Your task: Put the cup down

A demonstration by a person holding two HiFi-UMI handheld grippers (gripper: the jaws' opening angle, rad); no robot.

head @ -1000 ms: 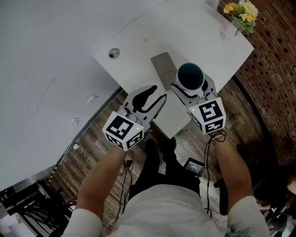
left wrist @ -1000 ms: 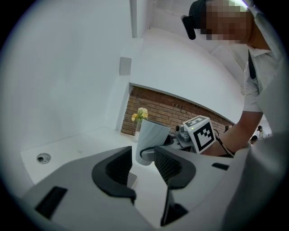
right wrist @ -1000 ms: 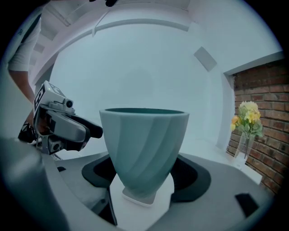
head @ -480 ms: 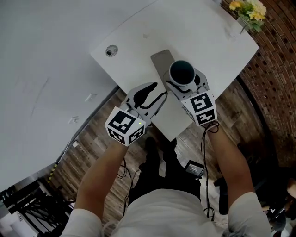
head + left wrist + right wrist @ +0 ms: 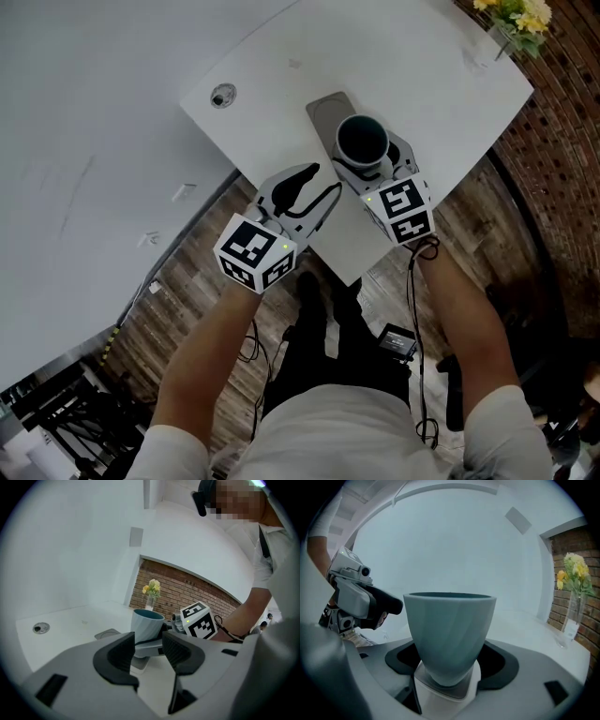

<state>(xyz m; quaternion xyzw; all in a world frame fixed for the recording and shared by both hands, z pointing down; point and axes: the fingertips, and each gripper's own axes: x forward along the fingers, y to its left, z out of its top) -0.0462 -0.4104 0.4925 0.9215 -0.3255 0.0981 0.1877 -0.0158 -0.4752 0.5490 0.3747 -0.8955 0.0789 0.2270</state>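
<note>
Seen from above, a person stands at the corner of a white bench (image 5: pixel 431 66), holding a two-finger gripper in each hand, over a wooden floor (image 5: pixel 192 281). The right gripper (image 5: pixel 370 159) has its black fingers (image 5: pixel 506 663) closed on the lower part of a blue-grey cup (image 5: pixel 362 139), which stands upright with its dark, open mouth facing up. The cup is over the near end of a flat grey pad (image 5: pixel 323 111) lying on the bench; no view shows clearly whether its base touches the pad. The left gripper (image 5: pixel 319 187) is just beside it, over the bench edge, pointing towards the cup. Its fingers (image 5: pixel 119 653) are wide apart and have just been opening further. Nothing sits between them; the cup and the right gripper show beyond the gap. A small round metal fitting (image 5: pixel 222 96) is set into the bench near its left corner, well apart from the cup. A clear vase of yellow flowers (image 5: pixel 514 19) stands at the far right corner of the bench, next to a brick wall (image 5: pixel 562 141). The person's bare forearms reach forward from a light shirt, with thin black cables trailing from the grippers.
</note>
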